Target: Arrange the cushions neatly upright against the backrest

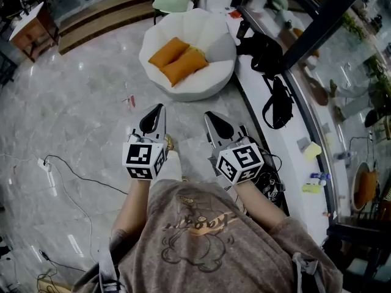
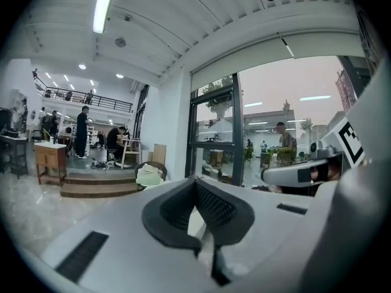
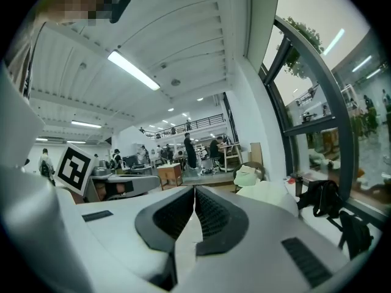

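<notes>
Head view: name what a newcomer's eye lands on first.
Two orange cushions lie side by side on the seat of a white round chair at top centre. Below them, the left hand-held gripper and right hand-held gripper point toward it, both shut and empty.

— What does the head view keep from you?
— Your hands. Each sits behind its marker cube, so behind the left tongs and right tongs only your forearms show. Your shirt runs off the bottom edge.
— And the cushions?
— Their undersides are sunk in the white chair. You can't tell whether the grey patch beside them is another cushion. In the left gripper view your tongs' own body blocks the chair. In the right gripper view only a white sliver of it clears them. The people far back are too small to read.
</notes>
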`<act>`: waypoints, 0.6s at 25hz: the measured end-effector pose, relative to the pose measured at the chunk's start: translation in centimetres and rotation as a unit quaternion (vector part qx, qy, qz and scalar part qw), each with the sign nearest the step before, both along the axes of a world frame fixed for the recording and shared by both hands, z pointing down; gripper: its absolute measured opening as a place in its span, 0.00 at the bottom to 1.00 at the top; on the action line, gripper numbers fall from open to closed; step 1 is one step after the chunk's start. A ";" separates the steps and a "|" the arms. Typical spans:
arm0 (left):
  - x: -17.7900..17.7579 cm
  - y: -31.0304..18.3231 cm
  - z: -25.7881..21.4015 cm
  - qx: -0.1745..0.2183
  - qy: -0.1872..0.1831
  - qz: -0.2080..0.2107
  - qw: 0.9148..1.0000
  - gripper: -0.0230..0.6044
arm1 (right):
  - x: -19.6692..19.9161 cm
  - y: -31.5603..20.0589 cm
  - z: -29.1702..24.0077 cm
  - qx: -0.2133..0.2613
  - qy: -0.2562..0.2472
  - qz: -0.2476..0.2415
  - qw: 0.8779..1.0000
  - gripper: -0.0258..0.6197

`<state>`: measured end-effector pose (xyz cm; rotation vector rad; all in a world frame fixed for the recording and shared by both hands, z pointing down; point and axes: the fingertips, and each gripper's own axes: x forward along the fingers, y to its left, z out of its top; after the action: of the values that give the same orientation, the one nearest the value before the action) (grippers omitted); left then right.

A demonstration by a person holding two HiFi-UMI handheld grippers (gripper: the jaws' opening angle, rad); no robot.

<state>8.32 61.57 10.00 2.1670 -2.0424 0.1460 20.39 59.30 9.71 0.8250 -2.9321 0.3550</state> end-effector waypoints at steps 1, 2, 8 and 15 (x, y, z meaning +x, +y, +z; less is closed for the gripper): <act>-0.2 -0.7 0.1 0.000 0.002 0.002 1.000 0.04 | -0.2 -0.5 0.1 0.001 0.005 -0.001 1.000 0.07; -0.4 -1.3 0.1 0.000 0.003 0.003 1.000 0.04 | -0.5 -1.0 0.2 0.000 0.007 -0.001 1.000 0.07; -2.1 -5.5 0.9 -0.009 0.008 0.014 1.000 0.04 | -2.3 -5.2 0.4 -0.004 0.011 0.008 1.000 0.07; -4.8 -11.0 1.6 -0.021 0.010 0.031 0.999 0.04 | -4.5 -10.8 0.3 -0.010 0.002 0.036 0.999 0.07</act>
<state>3.47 50.55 11.62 2.1977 -1.9440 0.1726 15.84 48.49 10.01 0.9307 -2.8960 0.3857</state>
